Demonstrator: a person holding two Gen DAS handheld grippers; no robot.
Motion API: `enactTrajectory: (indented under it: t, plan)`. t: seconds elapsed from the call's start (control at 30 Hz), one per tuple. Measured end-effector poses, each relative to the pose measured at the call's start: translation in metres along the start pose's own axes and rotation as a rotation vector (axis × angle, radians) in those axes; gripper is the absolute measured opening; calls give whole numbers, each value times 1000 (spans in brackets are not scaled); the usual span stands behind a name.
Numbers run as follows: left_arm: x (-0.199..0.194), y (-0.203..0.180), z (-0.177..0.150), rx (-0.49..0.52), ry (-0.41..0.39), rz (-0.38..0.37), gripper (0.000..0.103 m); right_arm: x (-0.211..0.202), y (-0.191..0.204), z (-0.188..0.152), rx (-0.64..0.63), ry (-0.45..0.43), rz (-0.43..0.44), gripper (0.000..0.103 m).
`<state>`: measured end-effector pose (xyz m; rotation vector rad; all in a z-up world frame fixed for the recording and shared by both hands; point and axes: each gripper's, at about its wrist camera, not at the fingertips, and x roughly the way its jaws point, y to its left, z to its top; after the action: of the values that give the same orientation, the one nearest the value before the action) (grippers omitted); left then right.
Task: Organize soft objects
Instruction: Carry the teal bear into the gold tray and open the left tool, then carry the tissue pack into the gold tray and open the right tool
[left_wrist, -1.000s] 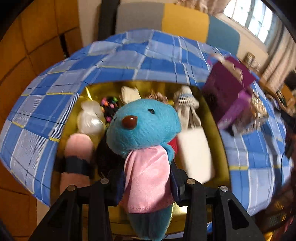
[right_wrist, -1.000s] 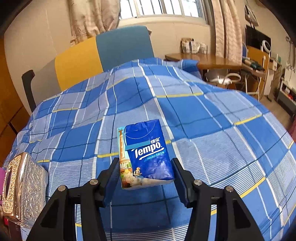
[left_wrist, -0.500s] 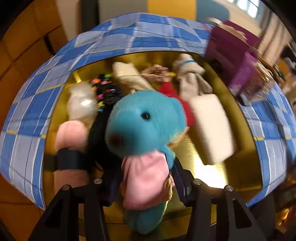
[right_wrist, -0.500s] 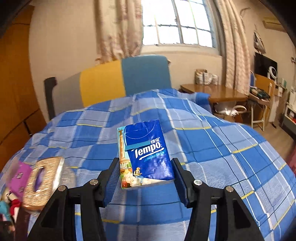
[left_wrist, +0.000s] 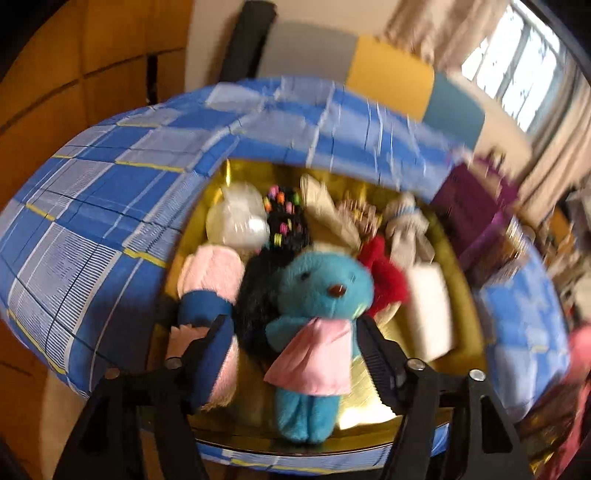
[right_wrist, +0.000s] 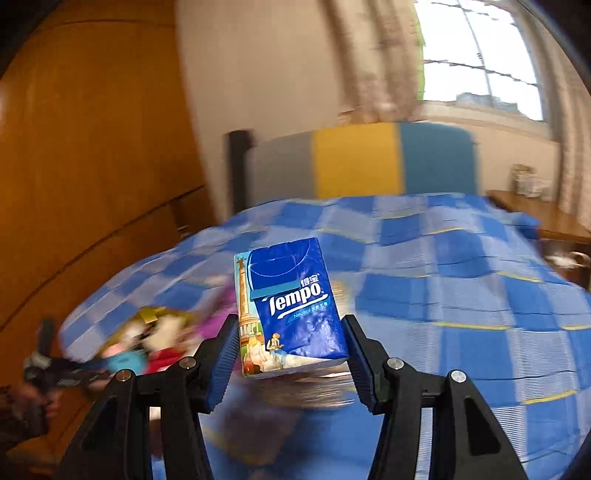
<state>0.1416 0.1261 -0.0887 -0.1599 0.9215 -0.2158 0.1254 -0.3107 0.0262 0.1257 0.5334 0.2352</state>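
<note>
Checked bedspread (left_wrist: 110, 206), gold tray (left_wrist: 465, 332), left gripper (left_wrist: 291, 354) opening around blue plush (left_wrist: 321, 291)

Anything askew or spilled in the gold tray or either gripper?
Nothing spilled. The blue plush toy in a pink shirt lies on the toys in the gold tray, between the opening left gripper. Right gripper holds the blue Tempo tissue pack squarely.

A blue plush toy (left_wrist: 325, 291) in a pink cloth top lies face-up at the near edge of a gold tray (left_wrist: 469, 332) crowded with other soft things, while a blue Tempo tissue pack (right_wrist: 291, 306) sits upright, held above the checked bedspread (right_wrist: 461, 280).
</note>
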Motion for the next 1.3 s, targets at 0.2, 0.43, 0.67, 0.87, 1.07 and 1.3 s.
enactTrajectory:
  t: [0.2,0.43,0.67,0.87,1.07,1.3]
  plan:
    - [-23,-2,4,-47,-148,38,84,38,77,-14,-37,128,201,55]
    - [-34,-2,1,-77,-166,108,87,77,141,-39,-83,246,281,55]
    - [-30,1,-8,-92,-145,117,89,105,184,-66,-183,366,226,55]
    - [-30,9,-10,-124,-135,121,93,122,204,-83,-255,433,177,55]
    - [-39,14,-9,-147,-166,128,103,132,219,-94,-299,456,157,55]
    - [-45,16,-8,-137,-173,199,103,138,224,-102,-294,480,161,55]
